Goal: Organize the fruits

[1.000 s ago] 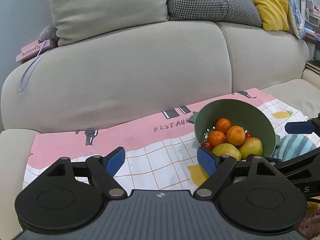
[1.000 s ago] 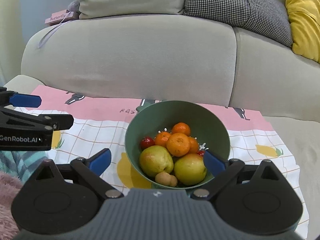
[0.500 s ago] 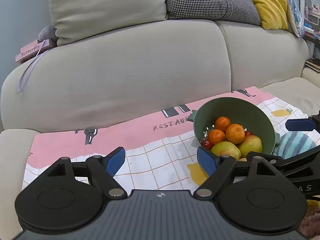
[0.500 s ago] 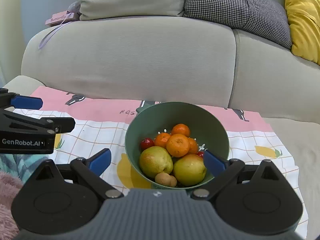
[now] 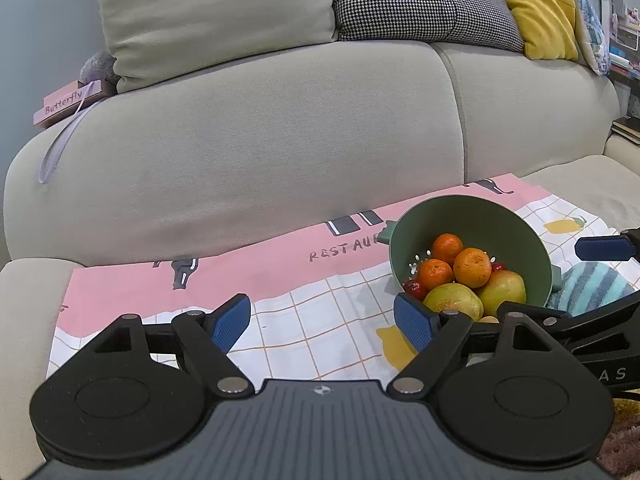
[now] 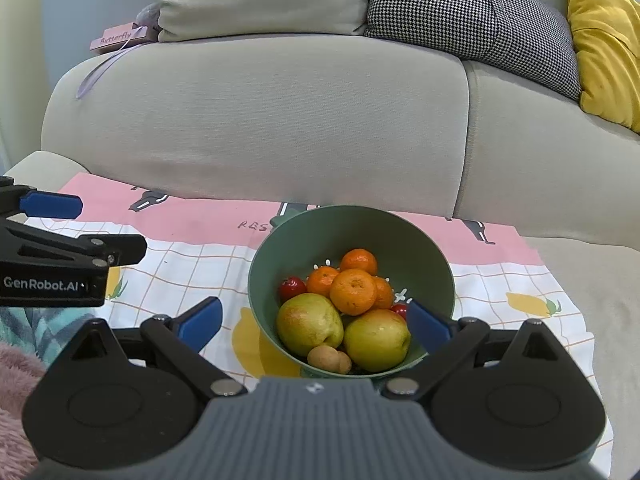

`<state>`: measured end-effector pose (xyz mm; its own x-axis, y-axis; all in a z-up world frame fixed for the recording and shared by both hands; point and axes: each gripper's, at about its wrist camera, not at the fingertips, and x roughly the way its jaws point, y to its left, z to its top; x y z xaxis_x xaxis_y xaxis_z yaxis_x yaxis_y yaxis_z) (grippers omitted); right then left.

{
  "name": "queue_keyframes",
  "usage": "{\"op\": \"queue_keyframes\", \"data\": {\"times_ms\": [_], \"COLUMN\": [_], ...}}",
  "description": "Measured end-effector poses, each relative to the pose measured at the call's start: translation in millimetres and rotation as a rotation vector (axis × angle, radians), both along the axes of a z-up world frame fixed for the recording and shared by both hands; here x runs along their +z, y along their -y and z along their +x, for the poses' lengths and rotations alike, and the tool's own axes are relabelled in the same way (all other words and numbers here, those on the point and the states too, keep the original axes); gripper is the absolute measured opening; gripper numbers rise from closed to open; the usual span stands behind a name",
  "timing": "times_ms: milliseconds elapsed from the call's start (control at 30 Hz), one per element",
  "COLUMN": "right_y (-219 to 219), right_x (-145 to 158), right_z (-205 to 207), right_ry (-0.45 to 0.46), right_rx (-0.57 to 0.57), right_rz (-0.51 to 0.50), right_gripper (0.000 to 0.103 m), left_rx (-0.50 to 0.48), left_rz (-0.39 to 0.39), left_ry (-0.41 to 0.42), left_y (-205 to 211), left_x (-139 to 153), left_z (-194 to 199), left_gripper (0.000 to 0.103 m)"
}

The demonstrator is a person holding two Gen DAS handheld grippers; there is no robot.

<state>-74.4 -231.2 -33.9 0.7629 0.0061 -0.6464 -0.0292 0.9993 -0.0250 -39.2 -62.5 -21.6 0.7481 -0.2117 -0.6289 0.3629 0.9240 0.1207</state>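
Green bowl [image 6: 352, 232] of fruit dead ahead, 12 o'clock of right hand-held gripper [image 6: 314, 320], nearer; left hand-held gripper [image 5: 322, 320] has it at 2 o'clock. Both wide open, empty.

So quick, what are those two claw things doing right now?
Left gripper: jaws open, holding nothing.
Right gripper: jaws open, holding nothing.

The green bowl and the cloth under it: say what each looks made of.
The green bowl looks like matte plastic, possibly melamine: even colour, soft dull sheen, thin rim, small white openings low in its wall like a strainer's. Ceramic cannot be ruled out. The cloth looks like thin printed cotton or polyester: flat printed pattern, matte surface, soft wrinkles, edges that drape over the cushion.
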Motion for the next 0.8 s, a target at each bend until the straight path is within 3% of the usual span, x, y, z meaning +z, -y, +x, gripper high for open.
{"op": "queue_keyframes", "data": {"times_ms": [800], "right_y": [1.1], "right_x": [-2.6], "right_z": [1.1], "right_ry": [-0.006], "right_rx": [0.004], "right_rz": [-0.003], "right_gripper": [0.096], "left_rx": [0.004], "left_rz": [-0.002], "left_ry": [0.001], "left_y": [-4.2], "left_x": [1.2], "left_z": [0.4], "left_gripper": [0.095]}}
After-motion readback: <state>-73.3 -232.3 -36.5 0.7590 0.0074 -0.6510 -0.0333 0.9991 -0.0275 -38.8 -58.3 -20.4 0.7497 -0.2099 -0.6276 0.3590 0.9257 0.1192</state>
